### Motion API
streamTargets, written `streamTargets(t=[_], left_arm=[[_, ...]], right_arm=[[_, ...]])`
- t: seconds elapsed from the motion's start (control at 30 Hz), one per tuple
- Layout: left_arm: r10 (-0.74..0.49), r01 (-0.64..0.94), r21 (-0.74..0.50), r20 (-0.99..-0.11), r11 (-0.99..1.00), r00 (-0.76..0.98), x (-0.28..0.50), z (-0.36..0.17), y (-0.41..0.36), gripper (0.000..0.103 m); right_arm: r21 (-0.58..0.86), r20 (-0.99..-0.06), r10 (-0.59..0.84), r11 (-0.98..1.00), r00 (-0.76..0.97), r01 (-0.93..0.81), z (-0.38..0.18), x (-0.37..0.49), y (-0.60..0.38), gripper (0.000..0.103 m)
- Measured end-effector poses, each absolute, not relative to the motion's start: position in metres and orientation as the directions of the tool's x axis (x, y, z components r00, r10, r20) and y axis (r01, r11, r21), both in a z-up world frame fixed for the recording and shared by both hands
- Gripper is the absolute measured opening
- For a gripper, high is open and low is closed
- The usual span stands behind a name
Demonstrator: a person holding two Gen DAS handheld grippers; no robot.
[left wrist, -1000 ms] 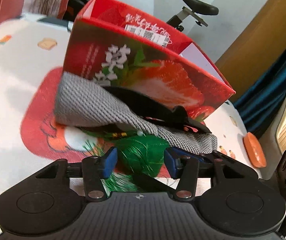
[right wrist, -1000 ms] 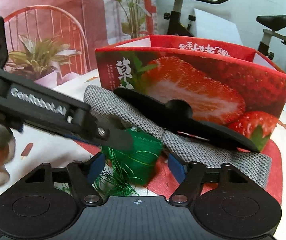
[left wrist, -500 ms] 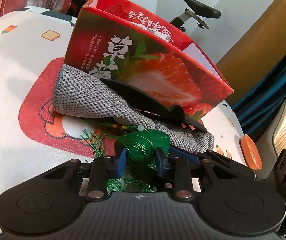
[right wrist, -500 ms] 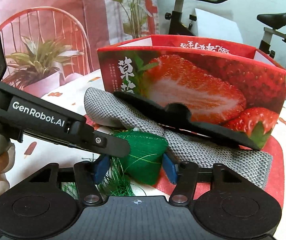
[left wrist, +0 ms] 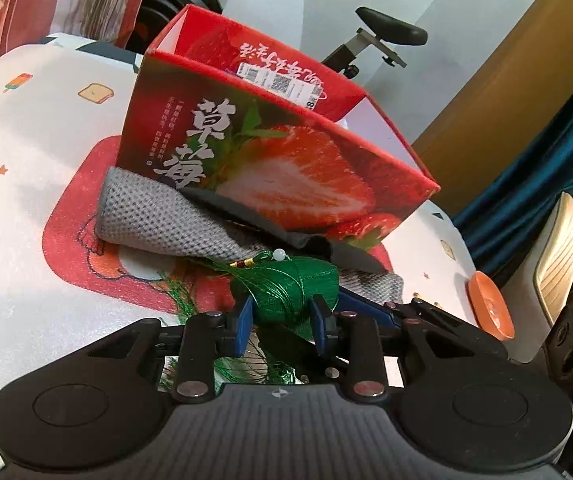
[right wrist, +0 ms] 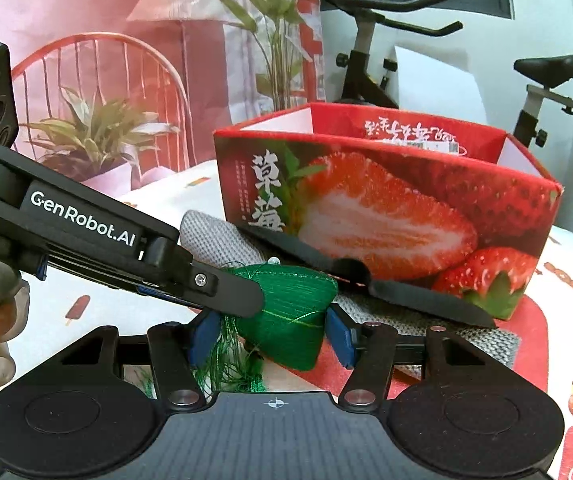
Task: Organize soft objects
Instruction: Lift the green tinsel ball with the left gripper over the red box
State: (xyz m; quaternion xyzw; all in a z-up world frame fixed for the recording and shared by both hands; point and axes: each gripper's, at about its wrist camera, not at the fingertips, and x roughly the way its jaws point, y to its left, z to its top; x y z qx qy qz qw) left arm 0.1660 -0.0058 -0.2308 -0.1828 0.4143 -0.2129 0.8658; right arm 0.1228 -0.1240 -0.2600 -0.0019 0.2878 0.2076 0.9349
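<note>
A green silk pouch with a tassel (left wrist: 290,292) (right wrist: 290,304) is held a little above the table in front of the red strawberry box (left wrist: 286,168) (right wrist: 386,208). My left gripper (left wrist: 282,324) is shut on the pouch. My right gripper (right wrist: 272,338) is also shut on it, one blue pad at each side. The left gripper's finger crosses the right wrist view (right wrist: 222,292) and covers the pouch's left part. A grey knit cloth (left wrist: 158,220) (right wrist: 214,236) and a flat black insole-like piece (left wrist: 246,216) (right wrist: 366,276) lie against the box's front.
The table has a white printed cloth with a red patch (left wrist: 70,240). An orange dish (left wrist: 490,308) sits at the right edge beside a cream chair (left wrist: 554,264). An exercise bike (right wrist: 374,60) stands behind the box.
Both grippers closed on the green pouch and lifted it off the table. The box, cloth and black piece stayed put.
</note>
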Motion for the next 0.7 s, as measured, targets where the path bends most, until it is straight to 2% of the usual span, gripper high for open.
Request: streamTargets(t=[0.7], left_arm=[[-0.539, 0.305, -0.461, -0.558, 0.833, 0.631, 0.129, -0.184, -0.012, 0.032]], right_arm=[[0.093, -0.439, 0.384, 0.918, 0.812, -0.384, -0.216, 0.085, -0.134, 0.054]])
